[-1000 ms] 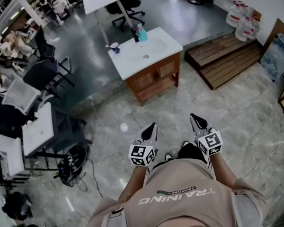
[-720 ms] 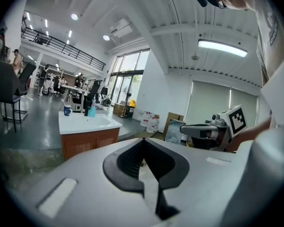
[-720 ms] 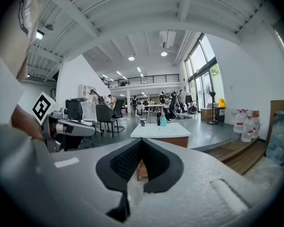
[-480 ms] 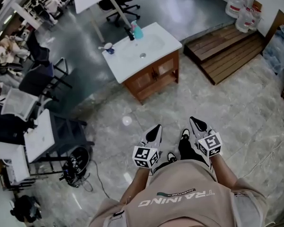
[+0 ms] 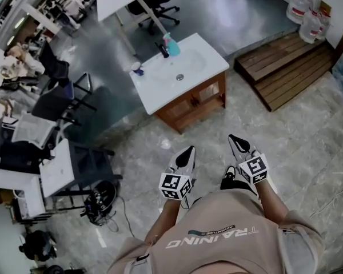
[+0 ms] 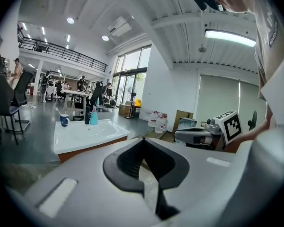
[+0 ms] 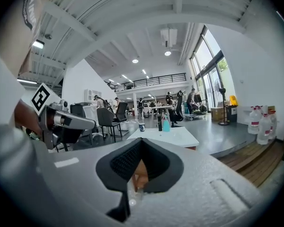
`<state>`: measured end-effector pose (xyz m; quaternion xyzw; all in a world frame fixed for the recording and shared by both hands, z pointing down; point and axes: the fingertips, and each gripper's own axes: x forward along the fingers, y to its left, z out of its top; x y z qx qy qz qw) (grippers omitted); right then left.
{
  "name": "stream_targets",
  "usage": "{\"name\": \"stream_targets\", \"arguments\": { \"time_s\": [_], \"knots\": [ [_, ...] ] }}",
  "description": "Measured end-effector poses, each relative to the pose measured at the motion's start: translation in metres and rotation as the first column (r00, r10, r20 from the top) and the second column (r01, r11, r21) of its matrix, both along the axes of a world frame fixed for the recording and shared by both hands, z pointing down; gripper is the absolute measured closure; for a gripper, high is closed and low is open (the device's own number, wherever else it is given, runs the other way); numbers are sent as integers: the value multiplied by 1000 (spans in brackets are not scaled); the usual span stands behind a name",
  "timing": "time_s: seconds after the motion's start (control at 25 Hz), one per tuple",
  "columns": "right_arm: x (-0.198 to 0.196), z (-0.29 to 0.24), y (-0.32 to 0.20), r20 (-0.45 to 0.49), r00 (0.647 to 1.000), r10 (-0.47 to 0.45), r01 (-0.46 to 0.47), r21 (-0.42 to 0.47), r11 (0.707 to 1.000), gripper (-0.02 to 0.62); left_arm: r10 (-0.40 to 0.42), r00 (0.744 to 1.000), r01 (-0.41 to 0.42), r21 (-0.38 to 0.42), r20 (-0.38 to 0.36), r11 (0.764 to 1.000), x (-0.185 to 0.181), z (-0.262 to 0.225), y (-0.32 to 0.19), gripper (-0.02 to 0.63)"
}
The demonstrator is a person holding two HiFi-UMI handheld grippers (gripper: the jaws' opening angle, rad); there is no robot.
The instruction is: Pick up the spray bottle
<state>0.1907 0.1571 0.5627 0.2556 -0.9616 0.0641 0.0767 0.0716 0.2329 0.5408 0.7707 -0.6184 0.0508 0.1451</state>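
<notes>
Well, head view first: the spray bottle (image 5: 172, 43) stands upright at the back edge of the white vanity top (image 5: 211, 61), just beside a black tap (image 5: 163, 49). Its body is teal-blue and narrows toward the head; it's too small for more detail. A dark cup (image 5: 138, 68) sits nr the top's left corner, apart from both. The L gripper (image 5: 188, 150) and R gripper (image 5: 235, 138) are held out in front of the person over the marble-look floor (image 5: 308, 136). Both point roughly toward the vanity and are well apart from it.

L gripper view: the jaws are together w/ nothing btwn them. The spray bottle (image 6: 93, 117) is far ahead on the vanity top, a see-through teal, w/ the tap touching-close on its left and the cup further left. The R gripper shows at the right edge.

R gripper view: the jaws are closed tight and empty. The spray bottle (image 7: 165, 123) stands upright at the far end of the top, teal w/ a paler head, tap just left of it, cup left again. The L gripper is at the left.
</notes>
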Motion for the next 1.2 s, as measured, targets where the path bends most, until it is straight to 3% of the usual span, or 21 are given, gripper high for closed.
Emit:
{"name": "stream_targets", "arguments": {
  "time_s": [0.28,0.48,0.84,1.0,1.2],
  "knots": [
    [-15,6,-54,-2,997,-78,78,27,997,594,-62,998,63,32,-33,997,-5,-4,-47,592],
    [-17,4,-67,10,995,-97,97,4,995,594,-113,993,113,-6,-39,994,-17,6,-56,592],
    [-35,28,-87,-27,991,-132,131,-45,990,594,-127,990,125,-41,-54,991,-32,22,-82,592],
    [-43,24,-107,-46,993,-106,105,-37,994,594,-126,988,122,-43,-85,992,-48,27,-101,592],
    [-59,8,-145,-50,997,-52,52,-4,999,594,-96,989,98,15,-112,995,-76,6,-147,592]
  ]
}}
